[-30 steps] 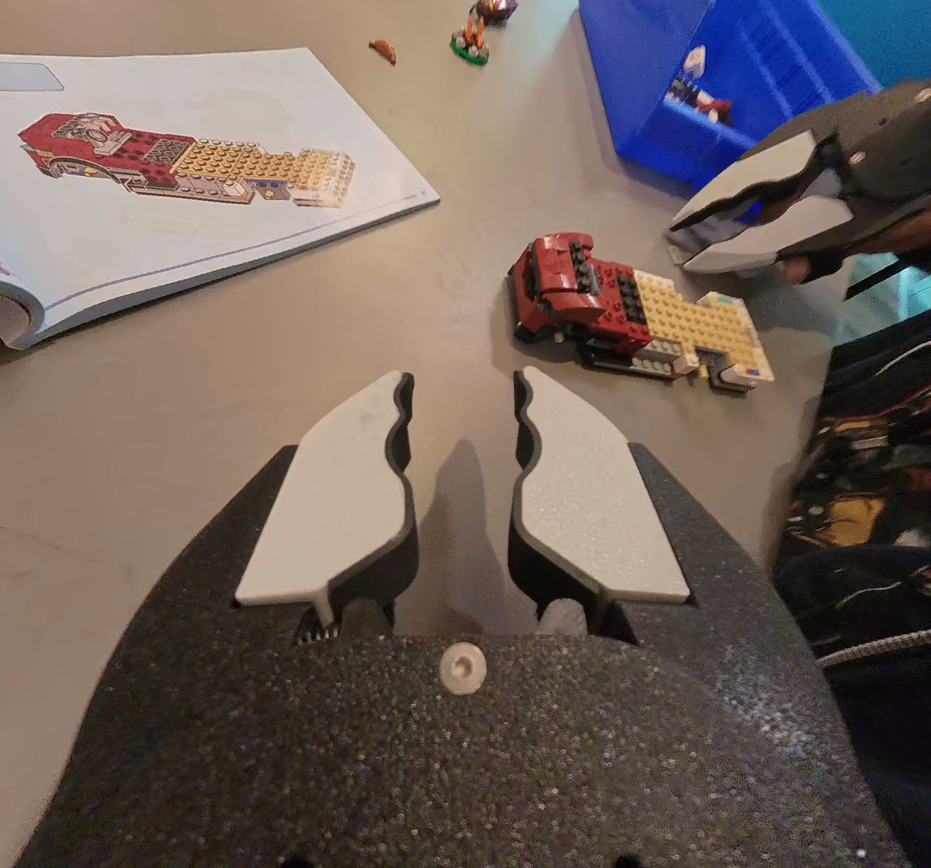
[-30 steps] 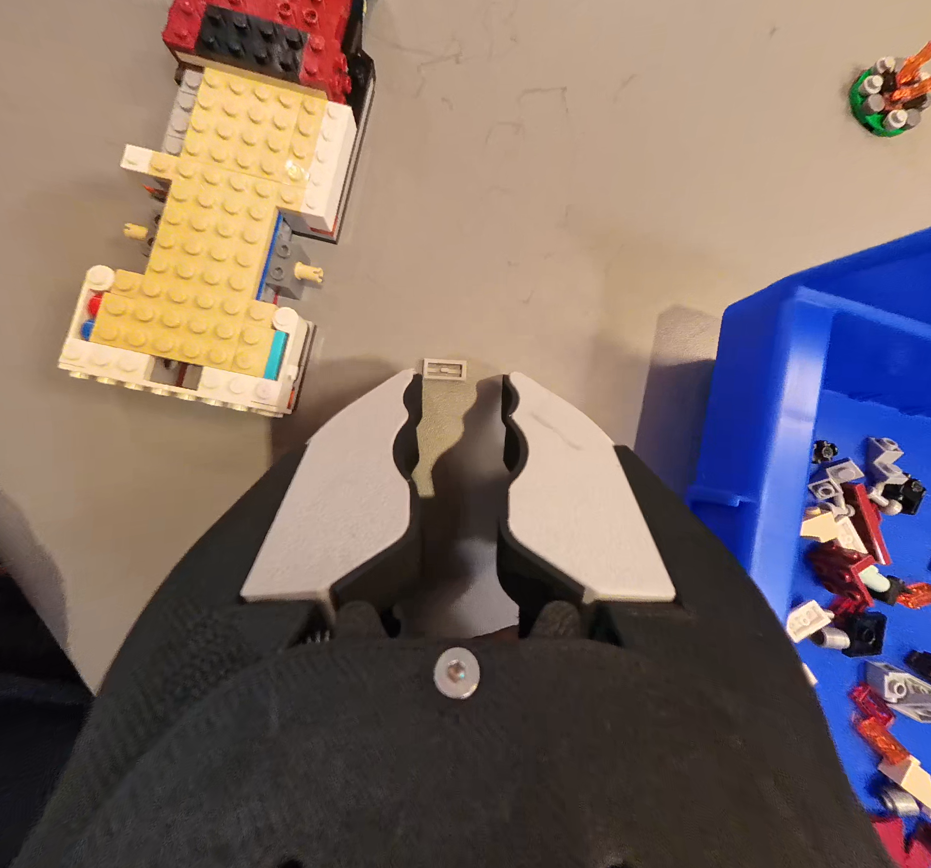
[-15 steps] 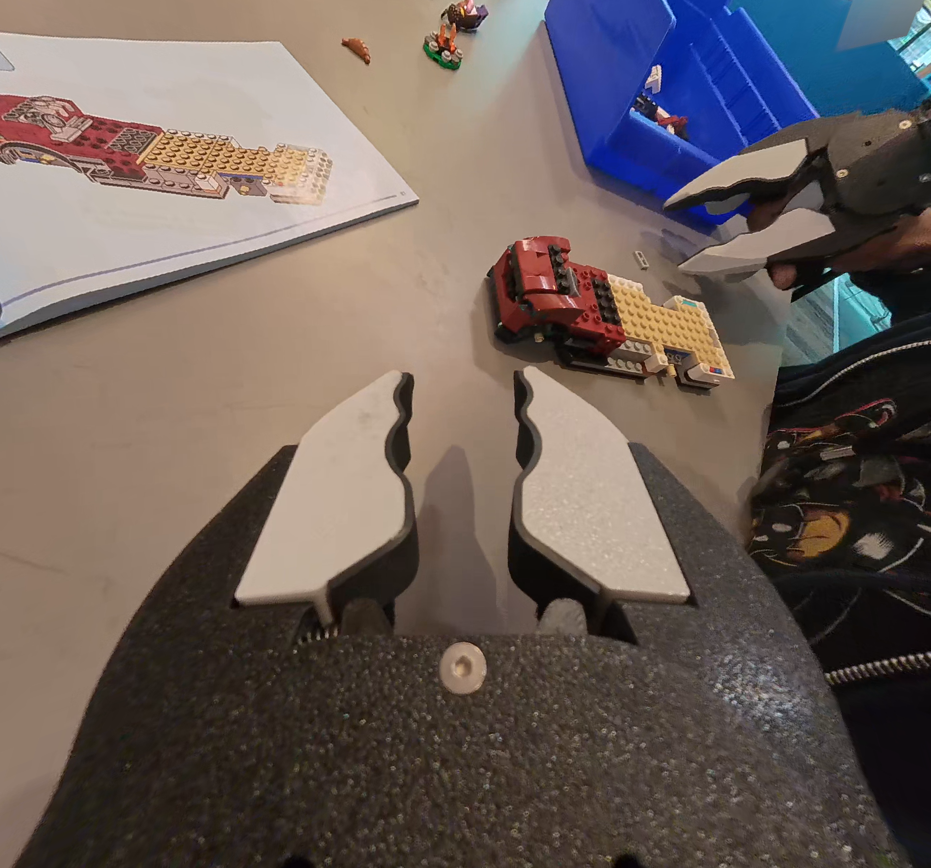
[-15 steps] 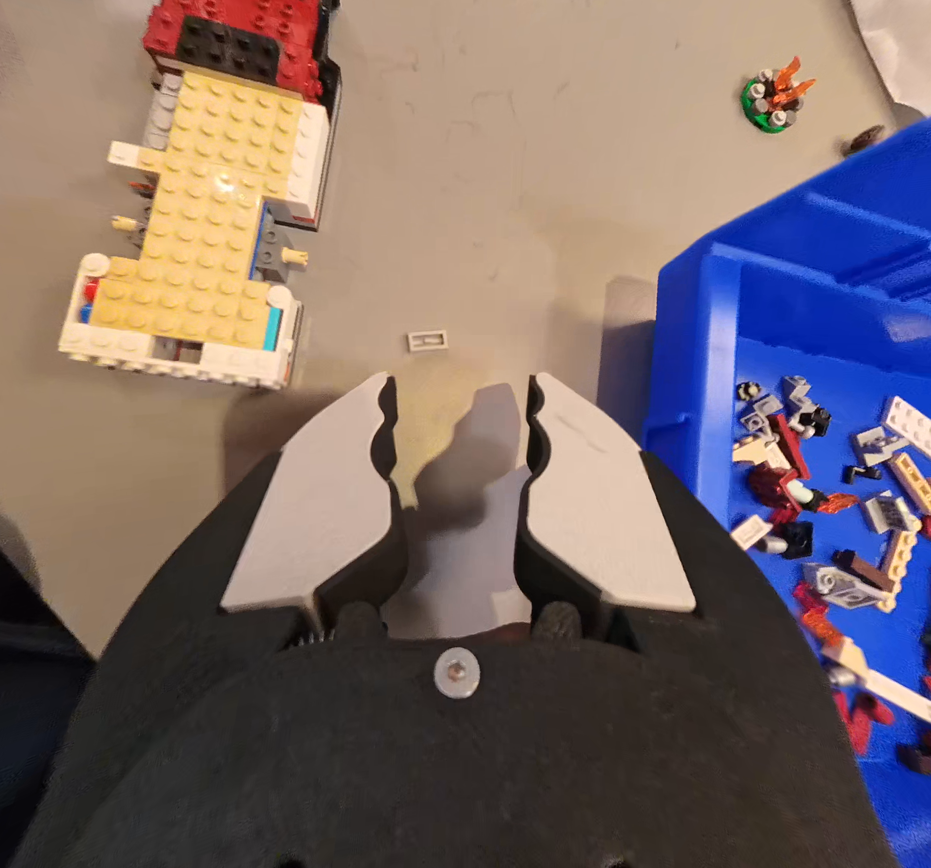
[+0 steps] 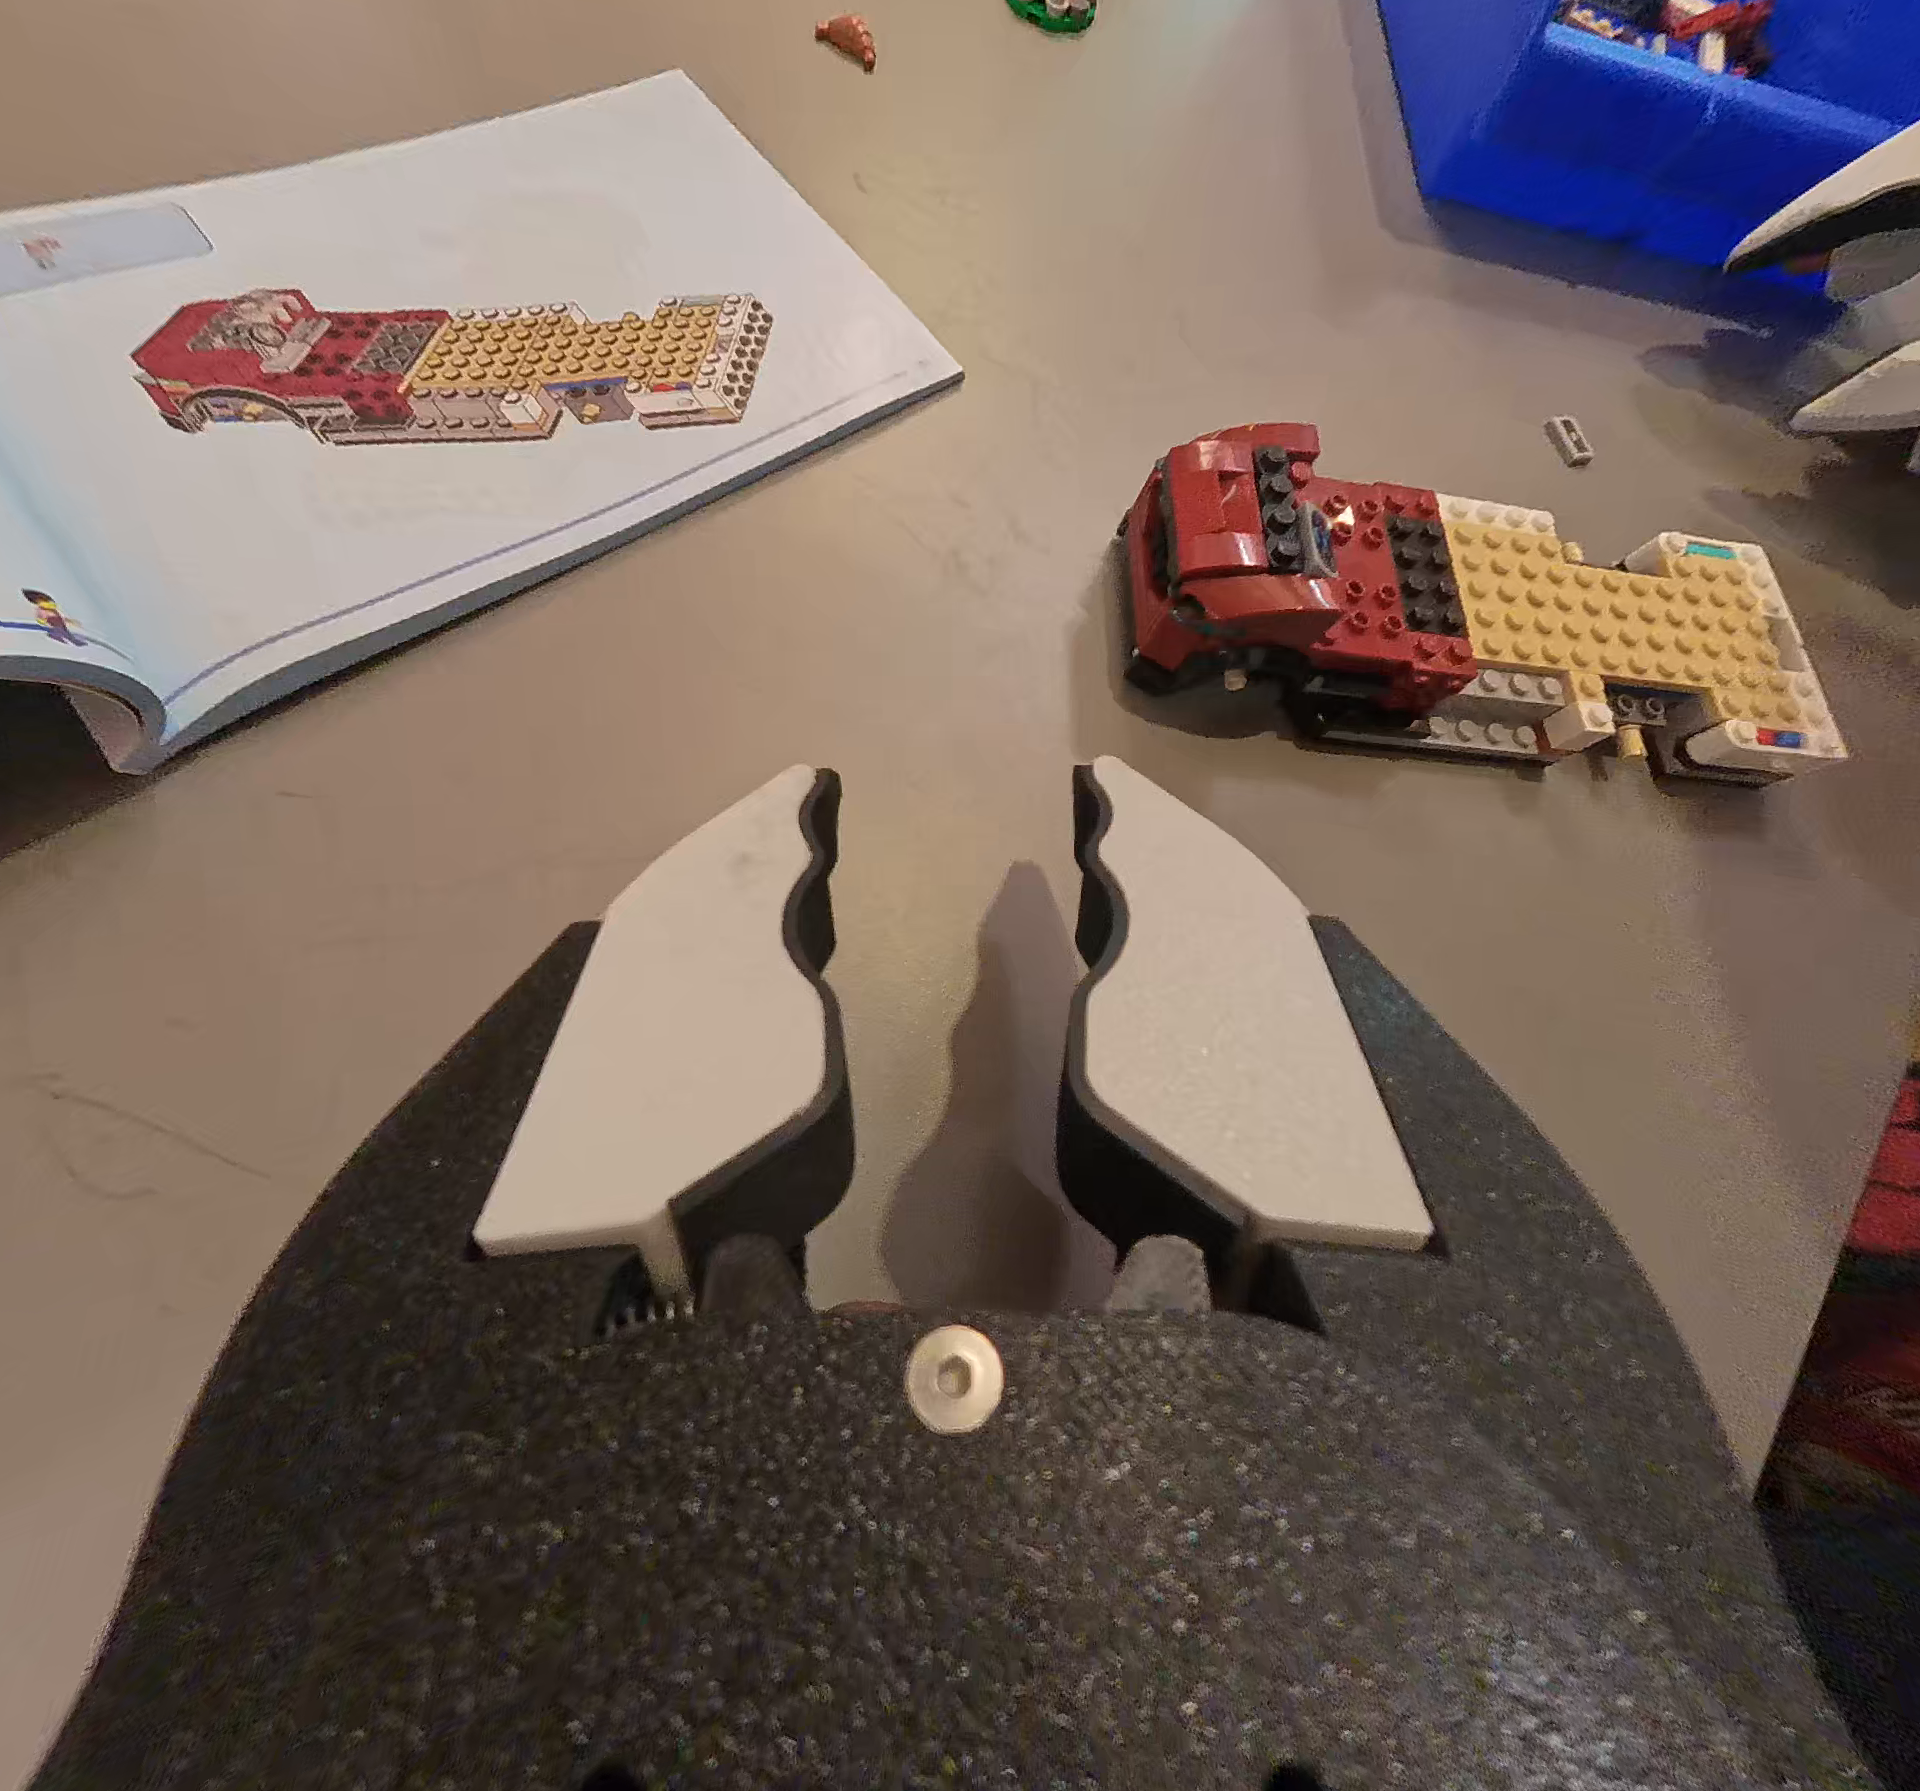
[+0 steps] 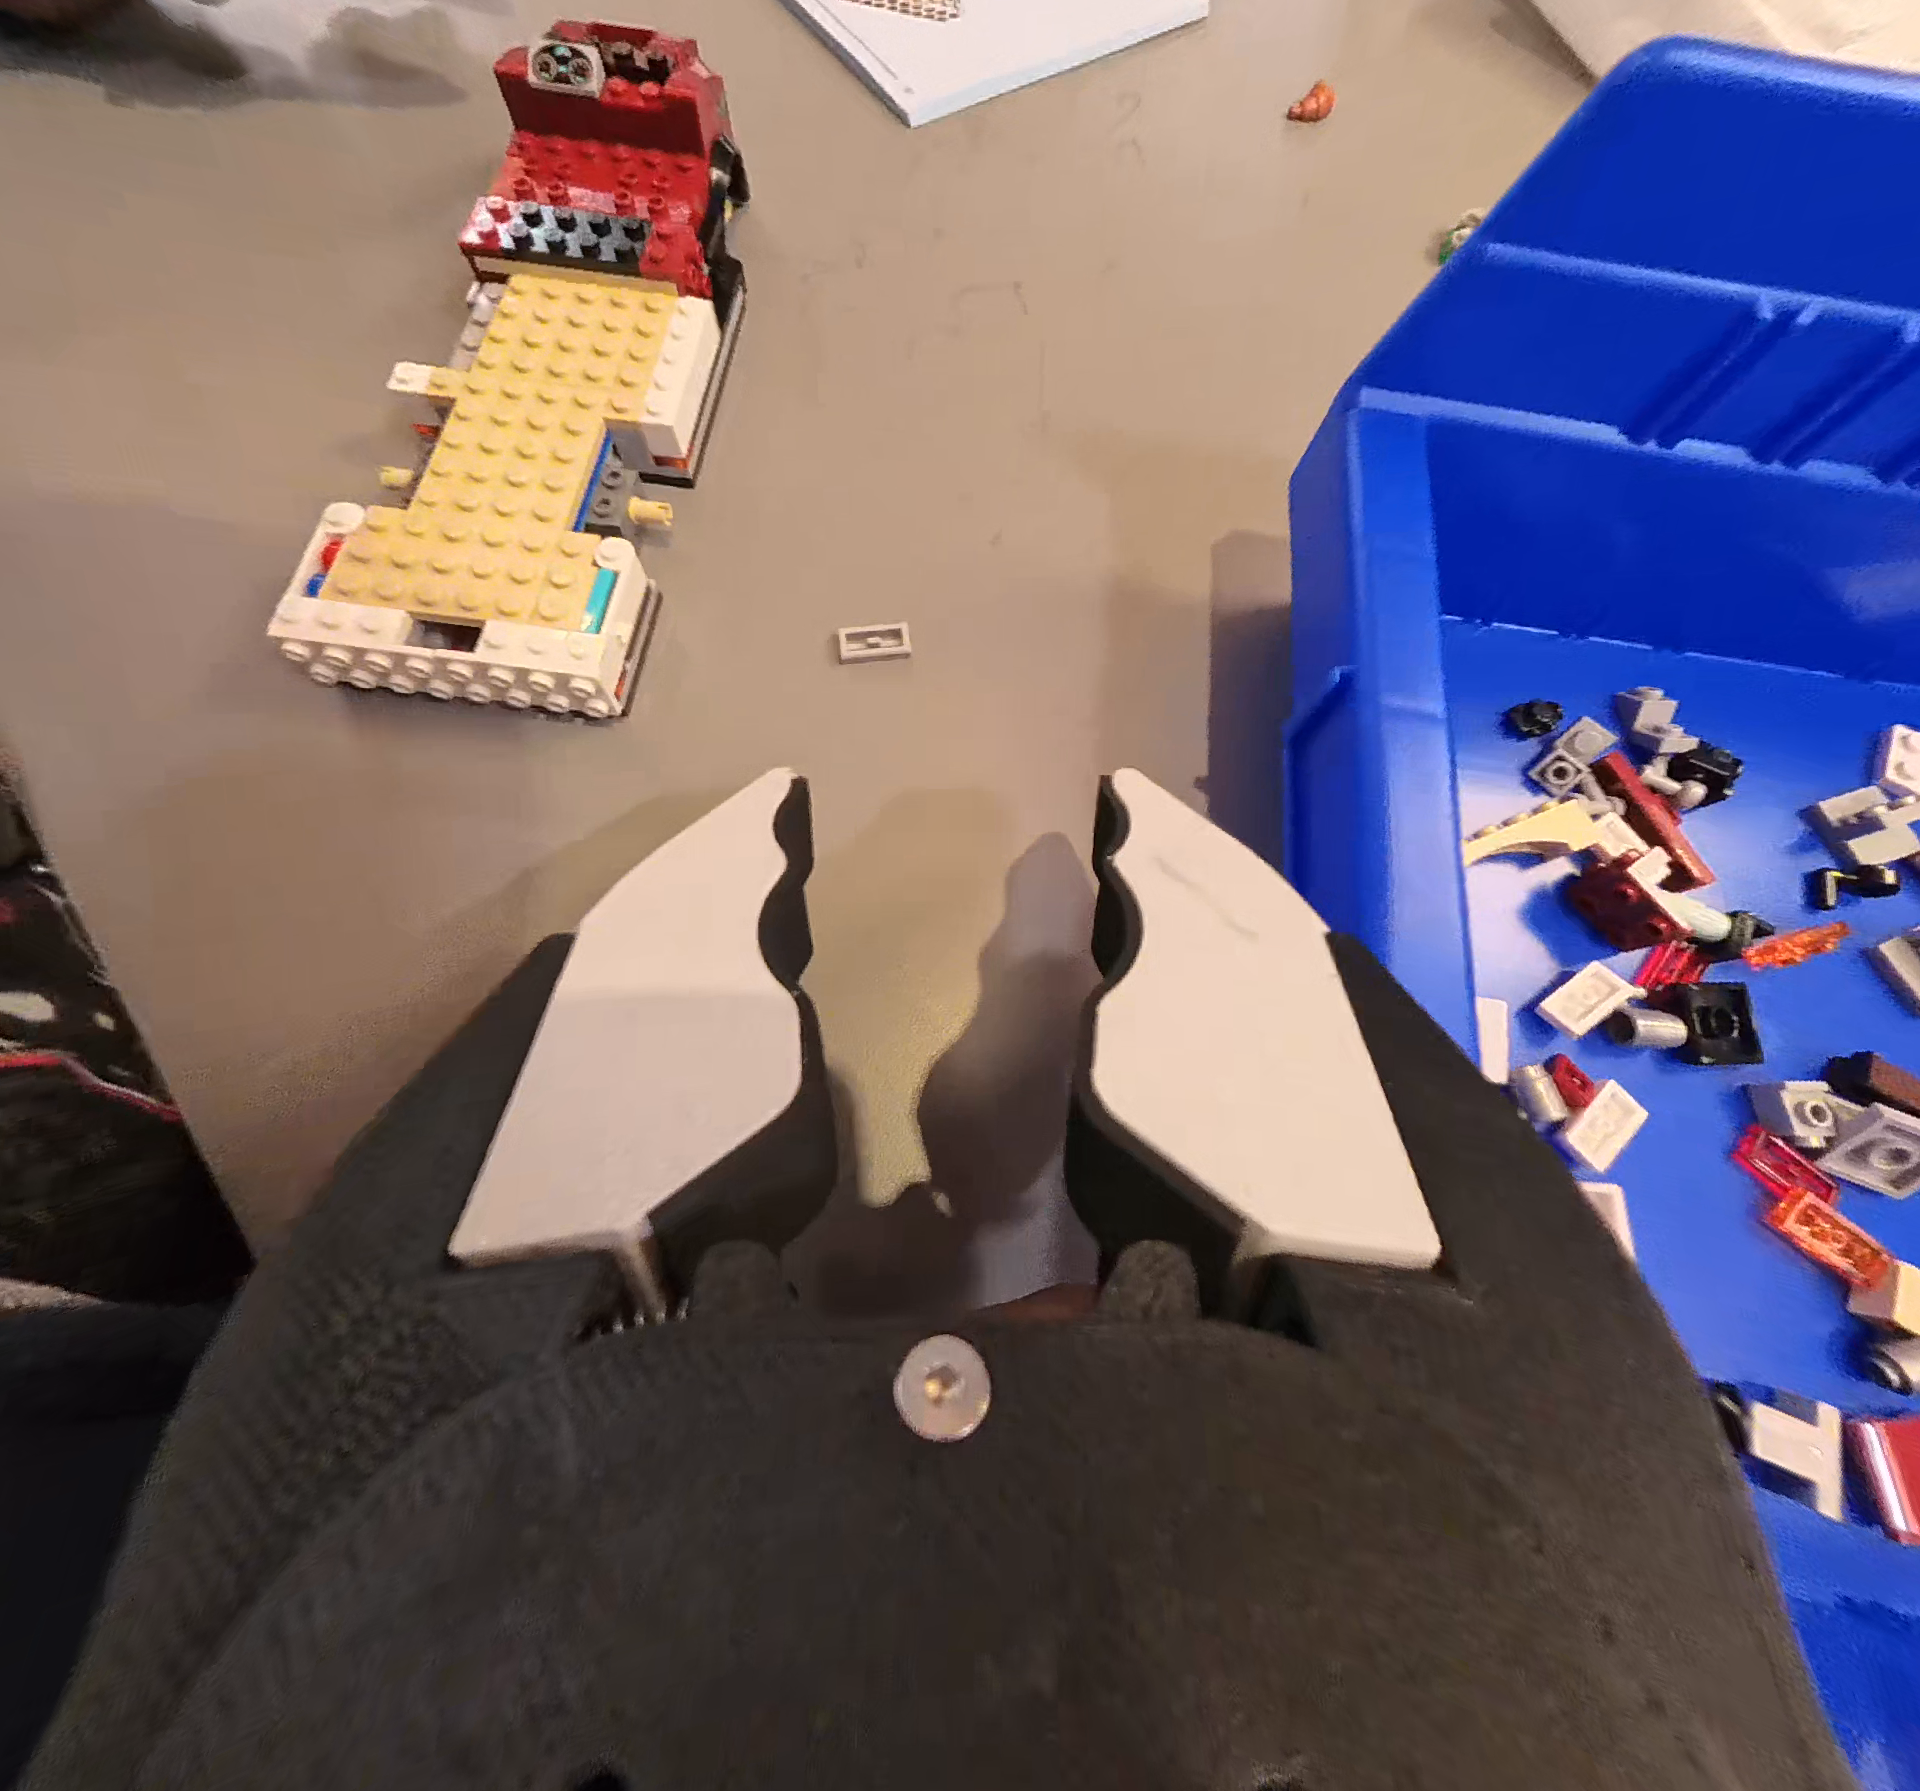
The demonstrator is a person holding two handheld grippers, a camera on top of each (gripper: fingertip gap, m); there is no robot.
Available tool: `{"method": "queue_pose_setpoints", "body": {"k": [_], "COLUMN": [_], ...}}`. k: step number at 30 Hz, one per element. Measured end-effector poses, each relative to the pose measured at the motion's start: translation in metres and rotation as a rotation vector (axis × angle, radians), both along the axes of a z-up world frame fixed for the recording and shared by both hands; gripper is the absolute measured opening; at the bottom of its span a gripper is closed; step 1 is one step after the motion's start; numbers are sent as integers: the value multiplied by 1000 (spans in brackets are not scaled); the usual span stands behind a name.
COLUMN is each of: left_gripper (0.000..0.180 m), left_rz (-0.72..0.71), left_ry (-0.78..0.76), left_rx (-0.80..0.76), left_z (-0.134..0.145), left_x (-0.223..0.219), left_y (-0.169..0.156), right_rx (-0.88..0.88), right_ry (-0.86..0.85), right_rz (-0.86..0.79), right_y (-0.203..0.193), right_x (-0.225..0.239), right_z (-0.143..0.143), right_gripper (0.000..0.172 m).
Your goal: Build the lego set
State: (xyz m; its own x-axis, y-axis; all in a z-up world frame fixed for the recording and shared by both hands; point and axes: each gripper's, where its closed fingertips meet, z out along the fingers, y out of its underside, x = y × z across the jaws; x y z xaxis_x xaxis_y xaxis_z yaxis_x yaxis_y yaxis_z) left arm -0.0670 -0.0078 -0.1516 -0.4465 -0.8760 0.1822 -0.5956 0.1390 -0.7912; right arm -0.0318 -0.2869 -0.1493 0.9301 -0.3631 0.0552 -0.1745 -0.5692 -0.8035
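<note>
Though near right tool (image 6: 951,785), grey plate (image 6: 874,643) apart

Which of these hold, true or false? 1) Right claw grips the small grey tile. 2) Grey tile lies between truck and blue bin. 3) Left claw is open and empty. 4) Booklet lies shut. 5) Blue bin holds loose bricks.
1) False: the right claw is open and empty; the grey tile lies on the table ahead of it.
2) True: truck, blue bin.
3) True: left claw.
4) False: the booklet lies open at a truck picture.
5) True.
</note>
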Motion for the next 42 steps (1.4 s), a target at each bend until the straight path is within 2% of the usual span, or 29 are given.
{"method": "queue_pose_setpoints", "body": {"k": [10, 28, 42], "left_gripper": [49, 51, 53], "left_rz": [56, 17, 13], "left_ry": [-51, 51, 49], "left_rx": [24, 35, 83], "left_z": [6, -9, -11], "left_x": [14, 25, 25], "left_y": [-10, -15, -16], "right_rx": [-117, -158, -157], "right_ry": [-125, -40, -7], "right_rz": [-25, -6, -1], "right_y": [1, 3, 3], "right_x": [1, 1, 0], "right_z": [-10, -21, -22], "right_gripper": [55, 52, 50]}}
